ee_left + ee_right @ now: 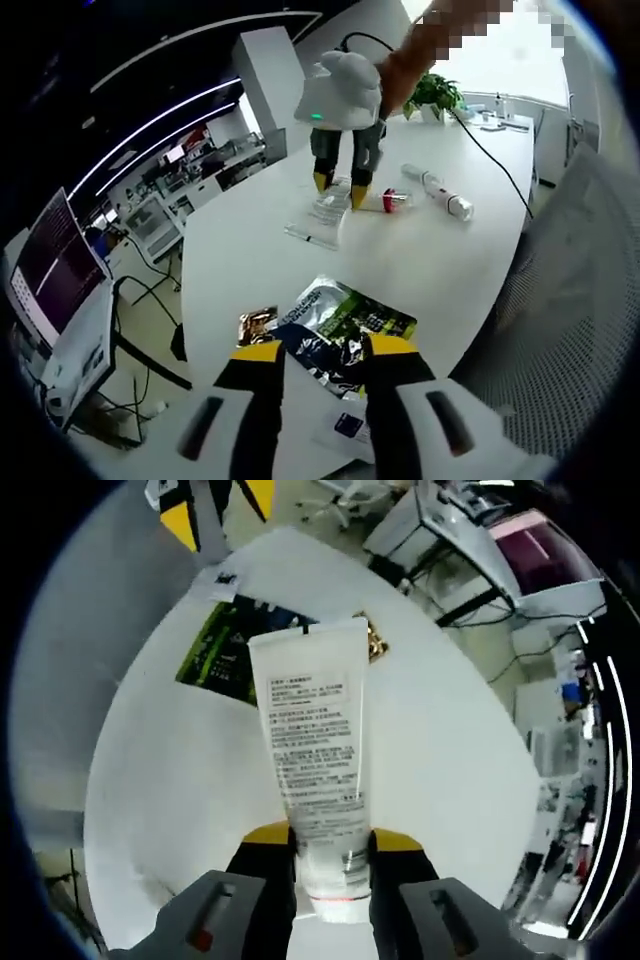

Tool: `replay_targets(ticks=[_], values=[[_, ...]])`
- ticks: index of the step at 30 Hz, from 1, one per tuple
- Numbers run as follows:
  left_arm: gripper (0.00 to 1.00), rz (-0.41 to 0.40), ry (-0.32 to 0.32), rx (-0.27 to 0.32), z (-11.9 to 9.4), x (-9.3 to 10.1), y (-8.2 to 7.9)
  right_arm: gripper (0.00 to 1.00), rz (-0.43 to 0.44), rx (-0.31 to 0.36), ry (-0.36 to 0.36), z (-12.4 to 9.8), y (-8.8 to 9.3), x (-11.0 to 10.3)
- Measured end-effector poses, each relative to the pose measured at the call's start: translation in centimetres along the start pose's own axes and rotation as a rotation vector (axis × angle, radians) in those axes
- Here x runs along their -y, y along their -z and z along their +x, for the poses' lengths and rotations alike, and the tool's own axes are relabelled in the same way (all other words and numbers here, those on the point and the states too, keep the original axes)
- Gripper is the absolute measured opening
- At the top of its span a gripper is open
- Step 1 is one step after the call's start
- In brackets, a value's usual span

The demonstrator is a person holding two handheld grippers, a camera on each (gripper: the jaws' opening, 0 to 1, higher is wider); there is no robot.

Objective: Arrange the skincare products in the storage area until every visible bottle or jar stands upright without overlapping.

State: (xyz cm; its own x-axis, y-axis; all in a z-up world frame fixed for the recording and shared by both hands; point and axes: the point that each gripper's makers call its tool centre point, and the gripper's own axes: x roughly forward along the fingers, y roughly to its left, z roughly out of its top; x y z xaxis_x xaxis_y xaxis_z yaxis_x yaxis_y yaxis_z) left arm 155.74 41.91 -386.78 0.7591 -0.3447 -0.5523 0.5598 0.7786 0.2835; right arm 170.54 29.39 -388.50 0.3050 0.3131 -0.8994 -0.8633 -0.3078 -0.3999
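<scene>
Right gripper [332, 852] is clamped on a white squeeze tube [312, 770] near its cap end, printed label facing the camera, crimped end pointing away over the white desk [180, 810]. In the left gripper view the same gripper hangs over the desk's far half, tube between its yellow tips. Left gripper [318, 362] hovers with jaws apart, gripping nothing, just above a green-and-dark foil sachet [335, 325] lying flat on the desk. A small gold packet [256, 324] sits just beside the sachet. Beyond the sachet, near the right gripper: a small red-capped bottle [392, 201] on its side and a long white pen-like tube [436, 190] lying flat. Potted plant [434, 93] at the desk's far end.
</scene>
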Motion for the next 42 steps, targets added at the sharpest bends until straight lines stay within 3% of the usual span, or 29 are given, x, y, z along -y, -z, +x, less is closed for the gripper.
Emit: replay_targets(ticks=[2, 5, 14, 17, 20, 23, 28, 31, 35, 37, 40, 42], values=[[0.29, 0.007, 0.008, 0.007, 0.0, 0.2, -0.1, 0.22, 0.117, 0.076, 0.034, -1.1, -1.0, -0.2], [0.30, -0.009, -0.002, 0.025, -0.1, 0.0, -0.5, 0.22, 0.209, 0.157, 0.043, -2.2, -2.1, -1.3], [0.35, -0.003, 0.019, 0.053, -0.2, 0.5, -1.1, 0.22, 0.591, 0.349, 0.061, -4.7, -4.0, -5.3], [0.40, -0.029, 0.023, 0.081, -0.3, 0.5, -1.6, 0.22, 0.744, 0.447, 0.029, -5.6, -5.0, -6.9], [0.44, -0.118, 0.076, 0.179, -0.9, 1.2, -3.5, 0.23, 0.831, 0.519, 0.025, -6.5, -6.0, -7.9], [0.47, -0.154, 0.135, 0.251, -1.5, 2.0, -4.9, 0.23, 0.886, 0.590, 0.019, -7.1, -6.7, -8.6], [0.50, -0.155, 0.162, 0.267, -1.6, 2.5, -5.1, 0.23, 0.954, 0.661, -0.027, -7.9, -7.9, -10.3], [0.48, -0.192, 0.158, 0.288, -1.9, 2.0, -5.4, 0.23, 0.958, 0.685, -0.052, -8.1, -8.4, -10.9], [0.49, -0.198, 0.198, 0.295, -1.9, 2.8, -5.5, 0.24, 0.980, 0.752, -0.092, -8.8, -9.7, -11.6], [0.50, -0.169, 0.202, 0.300, -1.9, 3.2, -5.6, 0.24, 0.986, 0.758, -0.104, -8.8, -10.2, -12.3], [0.52, -0.216, 0.220, 0.324, -2.2, 3.0, -6.1, 0.24, 0.984, 0.761, -0.125, -9.0, -10.5, -12.6], [0.56, -0.251, 0.278, 0.350, -2.7, 3.8, -6.7, 0.24, 0.982, 0.774, -0.131, -9.3, -10.6, -12.7]])
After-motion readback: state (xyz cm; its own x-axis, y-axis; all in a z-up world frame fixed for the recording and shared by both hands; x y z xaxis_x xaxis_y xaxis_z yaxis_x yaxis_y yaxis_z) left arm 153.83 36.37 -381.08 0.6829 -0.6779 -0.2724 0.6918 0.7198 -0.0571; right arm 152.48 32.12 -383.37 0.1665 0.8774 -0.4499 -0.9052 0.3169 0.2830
